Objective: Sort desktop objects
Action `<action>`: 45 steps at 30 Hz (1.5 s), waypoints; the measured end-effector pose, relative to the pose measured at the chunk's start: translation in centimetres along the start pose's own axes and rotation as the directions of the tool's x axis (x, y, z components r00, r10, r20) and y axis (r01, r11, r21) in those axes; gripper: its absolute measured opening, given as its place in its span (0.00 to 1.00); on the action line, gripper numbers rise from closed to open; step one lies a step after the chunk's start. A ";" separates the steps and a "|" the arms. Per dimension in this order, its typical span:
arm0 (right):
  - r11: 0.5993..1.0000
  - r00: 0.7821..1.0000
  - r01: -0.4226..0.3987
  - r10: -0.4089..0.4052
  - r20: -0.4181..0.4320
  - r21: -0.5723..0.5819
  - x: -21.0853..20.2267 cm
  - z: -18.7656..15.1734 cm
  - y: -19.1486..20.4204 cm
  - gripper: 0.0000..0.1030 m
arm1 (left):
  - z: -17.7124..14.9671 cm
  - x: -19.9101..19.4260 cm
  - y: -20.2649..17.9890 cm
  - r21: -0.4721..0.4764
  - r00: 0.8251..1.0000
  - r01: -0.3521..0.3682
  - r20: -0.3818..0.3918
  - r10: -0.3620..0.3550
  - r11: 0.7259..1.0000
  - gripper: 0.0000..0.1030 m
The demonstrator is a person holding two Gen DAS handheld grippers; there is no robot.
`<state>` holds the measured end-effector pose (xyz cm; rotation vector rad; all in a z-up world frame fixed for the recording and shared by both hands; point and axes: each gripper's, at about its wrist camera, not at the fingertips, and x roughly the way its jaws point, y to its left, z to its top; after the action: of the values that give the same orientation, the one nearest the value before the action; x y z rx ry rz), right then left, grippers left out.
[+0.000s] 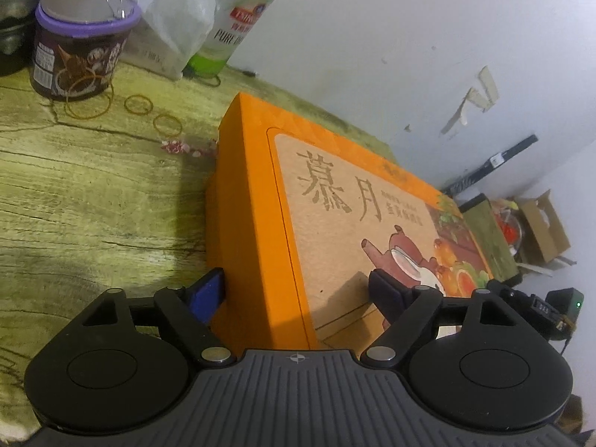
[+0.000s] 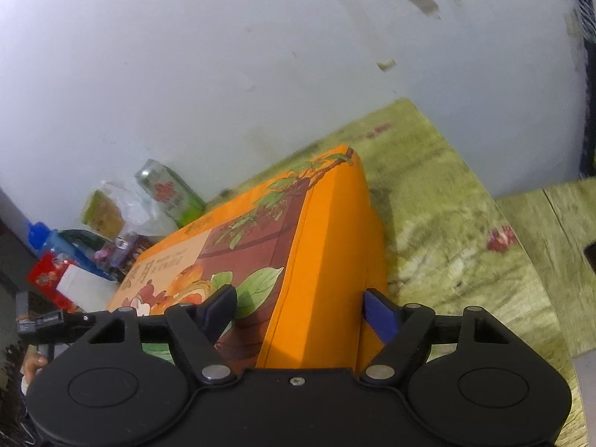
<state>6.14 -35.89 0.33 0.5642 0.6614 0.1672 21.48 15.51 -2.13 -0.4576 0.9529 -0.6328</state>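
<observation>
Orange gift box [image 1: 335, 201] sits tilted on the desk [image 1: 93, 193], its two ends clasped by the left gripper [image 1: 298, 290] and right gripper [image 2: 298, 309], apparently mid-move, while cup [image 1: 80, 41], can [image 1: 242, 15] and rubber bands [image 1: 138, 104] remain unsorted.

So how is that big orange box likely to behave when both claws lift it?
The orange box looks stiff: crisp edges, flat lid. The left claw and right claw each straddle an end, so it should stay level. Its smooth card could slip.

I'm seeing left gripper [image 1: 298, 290]: black linkages, blue pads [image 1: 208, 298], ribbed grey body; right gripper [image 2: 300, 311]: black, silver rivets.
</observation>
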 end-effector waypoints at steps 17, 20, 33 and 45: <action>1.000 1.000 -0.001 0.002 0.009 -0.028 -1.4 -2.3 2.8 0.71 | -1.5 -2.2 0.4 -0.052 0.998 -0.040 0.046 0.042 0.998 0.81; 0.999 1.000 -0.003 0.004 0.024 -0.034 -1.7 -3.0 3.4 0.71 | -1.2 -2.0 0.7 -0.075 0.998 -0.053 0.036 0.056 0.996 0.82; 0.999 0.993 -0.043 0.042 0.107 0.009 -2.5 -3.8 1.4 0.75 | -0.1 0.6 -1.1 -0.092 0.993 -0.117 -0.003 0.117 0.989 0.85; 0.997 0.991 -0.079 0.077 0.105 0.017 -2.1 -3.6 0.4 0.75 | 0.0 1.7 -0.5 -0.128 0.991 -0.133 -0.029 0.130 0.983 0.85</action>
<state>2.31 -34.60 -0.65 0.6156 0.5402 0.2024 22.09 13.97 -2.85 -0.5002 1.0388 -0.4582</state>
